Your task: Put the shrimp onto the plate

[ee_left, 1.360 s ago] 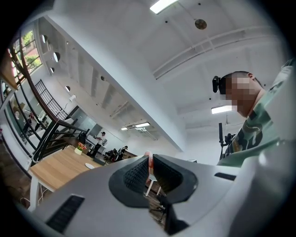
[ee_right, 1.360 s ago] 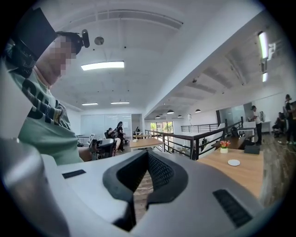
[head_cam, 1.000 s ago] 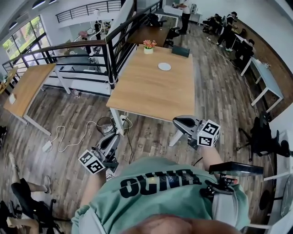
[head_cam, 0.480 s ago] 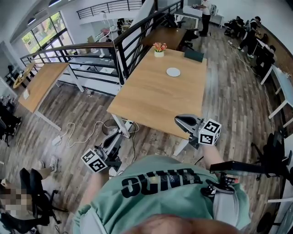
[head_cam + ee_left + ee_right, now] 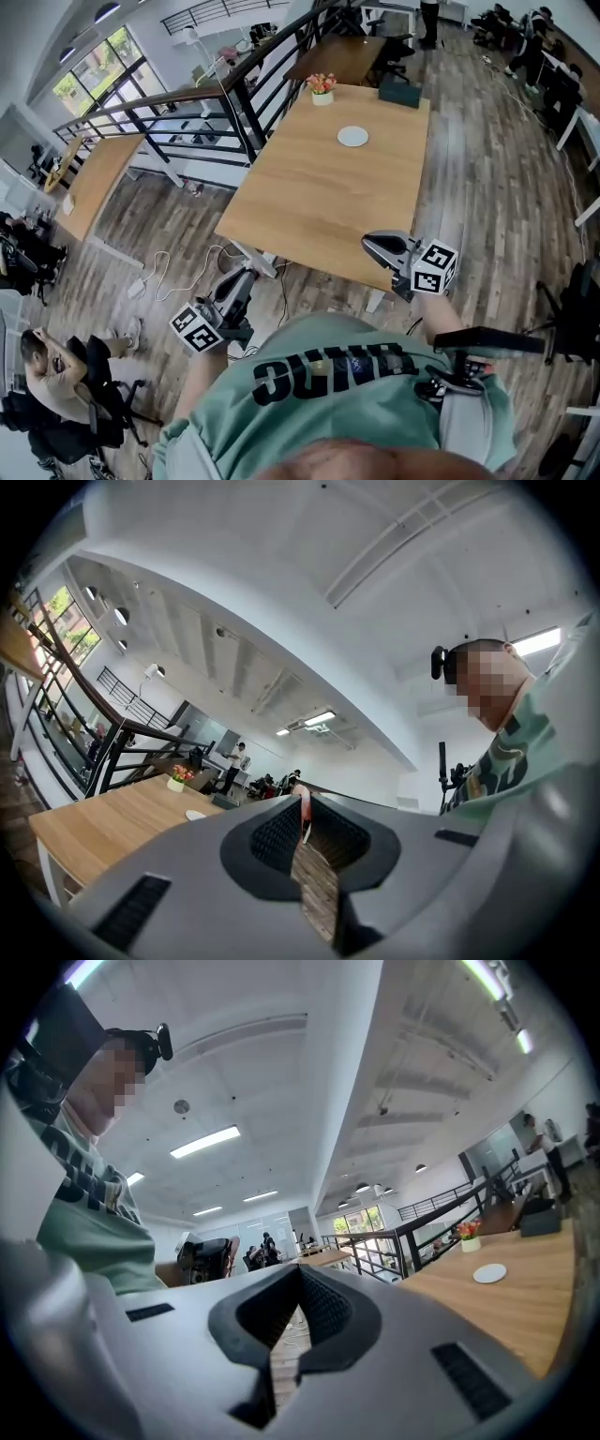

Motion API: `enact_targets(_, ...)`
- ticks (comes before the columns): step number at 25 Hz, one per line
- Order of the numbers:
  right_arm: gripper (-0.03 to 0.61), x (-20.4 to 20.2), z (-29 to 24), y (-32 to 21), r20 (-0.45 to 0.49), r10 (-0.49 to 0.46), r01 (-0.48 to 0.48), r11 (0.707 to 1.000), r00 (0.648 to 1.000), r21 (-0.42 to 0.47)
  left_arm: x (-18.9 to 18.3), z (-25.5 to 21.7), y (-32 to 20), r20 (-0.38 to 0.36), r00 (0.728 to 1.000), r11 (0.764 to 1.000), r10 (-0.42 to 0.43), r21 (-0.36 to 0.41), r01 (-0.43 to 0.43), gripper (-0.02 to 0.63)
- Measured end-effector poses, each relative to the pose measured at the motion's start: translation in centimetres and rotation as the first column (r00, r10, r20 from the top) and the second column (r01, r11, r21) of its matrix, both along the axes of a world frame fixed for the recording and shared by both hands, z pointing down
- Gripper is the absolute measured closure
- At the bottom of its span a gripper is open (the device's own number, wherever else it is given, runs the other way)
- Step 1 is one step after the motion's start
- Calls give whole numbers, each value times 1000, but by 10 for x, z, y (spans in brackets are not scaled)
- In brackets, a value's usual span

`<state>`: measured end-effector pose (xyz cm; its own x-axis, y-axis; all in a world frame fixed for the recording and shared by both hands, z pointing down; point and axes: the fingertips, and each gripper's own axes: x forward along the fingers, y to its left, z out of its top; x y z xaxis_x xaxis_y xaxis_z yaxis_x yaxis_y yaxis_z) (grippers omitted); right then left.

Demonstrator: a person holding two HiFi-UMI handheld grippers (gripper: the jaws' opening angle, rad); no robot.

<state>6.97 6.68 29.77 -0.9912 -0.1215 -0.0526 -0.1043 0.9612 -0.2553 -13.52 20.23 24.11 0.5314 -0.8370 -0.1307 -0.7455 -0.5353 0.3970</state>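
A small white plate (image 5: 352, 137) lies on the far half of a long wooden table (image 5: 309, 206); it also shows in the left gripper view (image 5: 195, 815) and the right gripper view (image 5: 489, 1273). My left gripper (image 5: 246, 277) hangs over the floor, short of the table's near left corner. It is shut on a thin pink-orange shrimp (image 5: 304, 807), pinched at the jaw tips of that gripper (image 5: 302, 801). My right gripper (image 5: 367, 245) reaches the table's near edge. In its own view, the right gripper (image 5: 300, 1274) has its jaw tips together and nothing in them.
A flower pot (image 5: 322, 89) and a dark box (image 5: 399, 92) stand at the table's far end. A black railing (image 5: 202, 112) runs along the left. Cables (image 5: 178, 272) lie on the floor. A seated person (image 5: 56, 361) is at the lower left.
Both grippers and the head camera have come closer to the table. The right gripper now reaches its near edge. The plate looks nearer and larger.
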Motion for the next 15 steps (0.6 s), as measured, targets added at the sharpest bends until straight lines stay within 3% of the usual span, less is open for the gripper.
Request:
enact_targets(9,571,15,20,-32,-23,112,-113,993,993,-37,2,10,-56,-22,993,993,118,-21,-119,583)
enact_targets(15,571,-33,24,-57,-76,215,-215,977,974,0,-64,28,-100,-63,976,978,207,12,-206,583)
